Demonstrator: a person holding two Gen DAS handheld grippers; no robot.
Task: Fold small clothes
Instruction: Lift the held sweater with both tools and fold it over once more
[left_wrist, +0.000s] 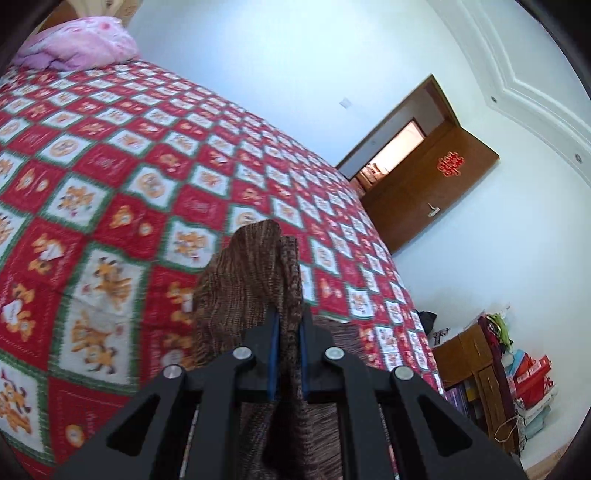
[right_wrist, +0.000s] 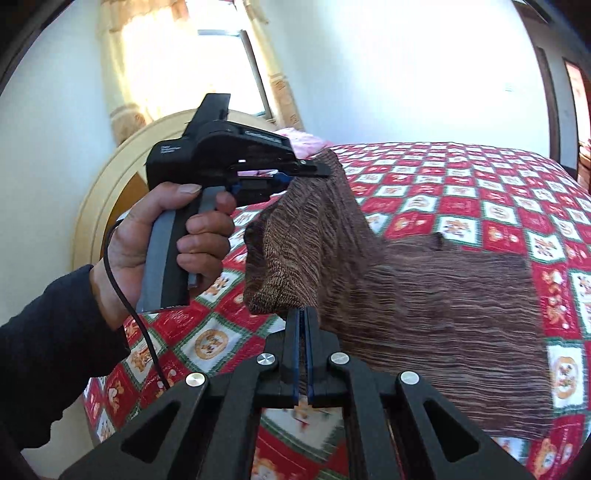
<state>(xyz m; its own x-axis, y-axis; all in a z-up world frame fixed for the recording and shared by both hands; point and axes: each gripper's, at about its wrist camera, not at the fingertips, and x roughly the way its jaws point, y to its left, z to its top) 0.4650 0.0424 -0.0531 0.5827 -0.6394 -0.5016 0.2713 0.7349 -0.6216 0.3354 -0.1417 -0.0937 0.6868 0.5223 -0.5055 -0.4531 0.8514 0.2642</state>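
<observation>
A brown ribbed knit garment (right_wrist: 424, 295) lies partly on the red patchwork bedspread (right_wrist: 461, 184), with one end lifted. My left gripper (left_wrist: 288, 321) is shut on a bunched edge of the garment (left_wrist: 255, 273), which stands up between its blue pads. In the right wrist view the left gripper (right_wrist: 314, 170) holds a corner of the garment up, a hand on its handle. My right gripper (right_wrist: 303, 314) is shut on the lower folded edge of the lifted part.
The bedspread (left_wrist: 129, 184) covers a wide bed. A pink pillow (left_wrist: 81, 44) lies at the head, by a cream headboard (right_wrist: 122, 173). A brown door (left_wrist: 432, 184) stands open beyond the bed. A wooden cabinet with boxes and bags (left_wrist: 498, 376) stands against the wall.
</observation>
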